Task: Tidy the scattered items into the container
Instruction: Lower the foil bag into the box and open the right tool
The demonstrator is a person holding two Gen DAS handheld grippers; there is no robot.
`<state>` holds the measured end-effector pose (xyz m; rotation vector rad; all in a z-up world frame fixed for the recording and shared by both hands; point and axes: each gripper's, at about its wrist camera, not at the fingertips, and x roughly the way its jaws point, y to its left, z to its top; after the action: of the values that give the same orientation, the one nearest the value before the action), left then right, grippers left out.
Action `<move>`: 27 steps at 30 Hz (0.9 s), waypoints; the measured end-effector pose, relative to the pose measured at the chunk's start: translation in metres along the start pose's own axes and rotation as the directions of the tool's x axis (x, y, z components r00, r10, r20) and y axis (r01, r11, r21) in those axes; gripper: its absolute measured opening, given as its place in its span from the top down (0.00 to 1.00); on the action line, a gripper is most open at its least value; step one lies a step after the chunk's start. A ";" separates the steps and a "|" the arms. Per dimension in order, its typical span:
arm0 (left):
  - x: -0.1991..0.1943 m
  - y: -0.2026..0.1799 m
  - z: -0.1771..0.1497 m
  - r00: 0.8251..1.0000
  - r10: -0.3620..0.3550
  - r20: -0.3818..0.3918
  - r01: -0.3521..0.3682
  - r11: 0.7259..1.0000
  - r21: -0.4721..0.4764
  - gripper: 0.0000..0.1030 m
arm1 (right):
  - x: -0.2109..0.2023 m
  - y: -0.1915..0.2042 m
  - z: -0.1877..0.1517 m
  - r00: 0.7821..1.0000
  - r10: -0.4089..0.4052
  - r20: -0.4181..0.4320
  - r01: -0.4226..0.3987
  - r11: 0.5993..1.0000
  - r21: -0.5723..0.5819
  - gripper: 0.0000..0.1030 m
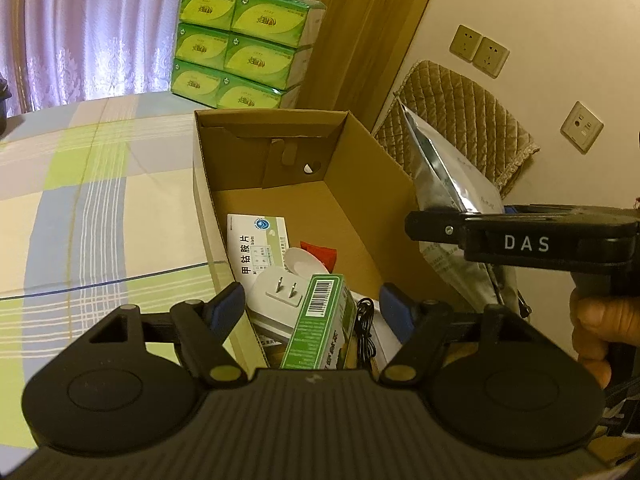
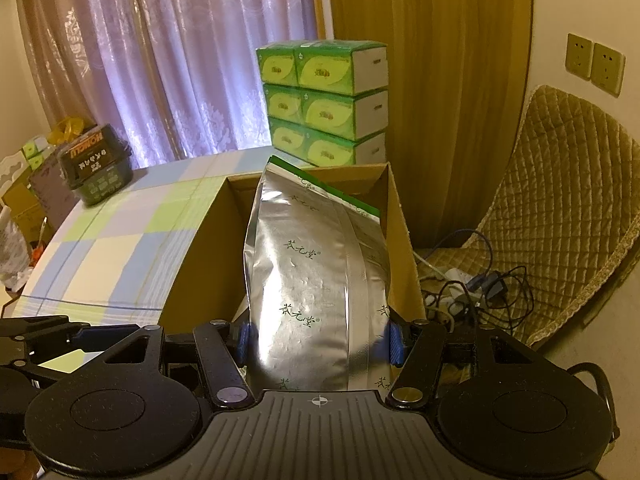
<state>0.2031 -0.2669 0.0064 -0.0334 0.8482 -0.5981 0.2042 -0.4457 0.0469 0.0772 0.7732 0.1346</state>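
An open cardboard box stands on the checked tablecloth. Inside it lie a white medicine box, a white plug adapter, a green carton, a black cable and a small red item. My left gripper hovers open over the box's near end, its fingers wide of the green carton. My right gripper is shut on a silver foil pouch, upright above the cardboard box. In the left wrist view that pouch hangs beside the box's right wall.
Stacked green tissue packs stand behind the box. To the right is a quilted chair with tangled cables on its seat. A dark tub sits at the table's far left. A hand grips the right tool.
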 end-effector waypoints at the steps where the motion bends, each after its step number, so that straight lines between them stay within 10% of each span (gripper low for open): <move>1: 0.000 0.000 0.000 1.000 0.001 0.001 -0.001 1.000 0.001 0.32 | 0.000 0.000 0.000 1.000 0.000 0.000 0.000 1.000 0.000 0.40; 26: -0.005 0.007 -0.001 1.000 -0.003 0.011 0.003 1.000 -0.015 0.31 | 0.013 0.005 0.004 1.000 0.003 -0.001 -0.003 1.000 0.019 0.39; 27: -0.005 0.007 -0.001 1.000 -0.004 0.012 0.004 1.000 -0.018 0.31 | 0.015 0.004 0.005 1.000 0.013 0.000 -0.013 1.000 0.023 0.15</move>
<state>0.2038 -0.2580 0.0075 -0.0546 0.8424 -0.5933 0.2181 -0.4394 0.0406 0.1046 0.7745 0.1383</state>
